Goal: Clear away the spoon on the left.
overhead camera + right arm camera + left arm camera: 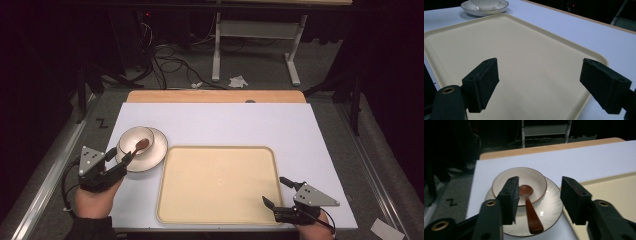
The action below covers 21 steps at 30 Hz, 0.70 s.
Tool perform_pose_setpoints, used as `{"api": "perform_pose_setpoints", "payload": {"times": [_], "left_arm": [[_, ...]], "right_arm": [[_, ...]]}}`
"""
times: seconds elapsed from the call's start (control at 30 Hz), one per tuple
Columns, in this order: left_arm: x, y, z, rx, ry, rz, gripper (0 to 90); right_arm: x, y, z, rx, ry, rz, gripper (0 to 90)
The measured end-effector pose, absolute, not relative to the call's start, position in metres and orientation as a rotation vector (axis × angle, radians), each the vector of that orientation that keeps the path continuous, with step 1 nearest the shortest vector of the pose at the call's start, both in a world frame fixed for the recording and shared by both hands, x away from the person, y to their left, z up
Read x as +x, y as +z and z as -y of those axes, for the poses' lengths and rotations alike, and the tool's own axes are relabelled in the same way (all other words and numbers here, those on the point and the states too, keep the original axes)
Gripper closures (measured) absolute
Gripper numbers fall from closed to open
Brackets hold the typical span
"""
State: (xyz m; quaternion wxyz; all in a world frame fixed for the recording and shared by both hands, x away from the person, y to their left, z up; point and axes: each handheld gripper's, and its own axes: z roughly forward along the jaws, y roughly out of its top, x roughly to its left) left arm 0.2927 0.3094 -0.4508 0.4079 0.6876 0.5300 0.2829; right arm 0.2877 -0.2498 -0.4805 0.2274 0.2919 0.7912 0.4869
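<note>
A brown wooden spoon rests in a small white bowl that stands on a white plate at the left of the table. My left gripper sits at the plate's near-left rim, jaws apart. In the left gripper view the spoon lies between the pads without being pressed, its handle pointing toward me over the plate. An empty cream tray lies in the middle. Over its near-right corner my right gripper is open with nothing in it; the right gripper view shows its jaws wide above the tray.
A white sheet covers the table, with a wooden strip along its far edge. Beyond are dark floor, cables and a white table frame. The plate sits just past the tray's far corner.
</note>
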Motion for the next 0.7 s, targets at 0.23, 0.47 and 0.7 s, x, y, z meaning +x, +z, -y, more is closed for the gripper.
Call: {"api": "perform_pose_setpoints", "payload": {"times": [0.23, 0.47, 0.7], "left_arm": [[0.279, -0.424, -0.302, 1.676, 0.808, -1.285, 42.1], [0.299, -0.422, -0.278, 1.627, 0.794, -1.336, 50.3], [0.304, -0.443, -0.279, 1.665, 0.774, -1.388, 54.5]], "right_arm": [[0.289, -0.481, 0.249, 0.807, 1.345, -2.182, 16.8], [0.288, -0.481, 0.248, 0.824, 1.343, -2.178, 16.8], [0.288, -0.481, 0.251, 0.818, 1.347, -2.174, 16.8]]}}
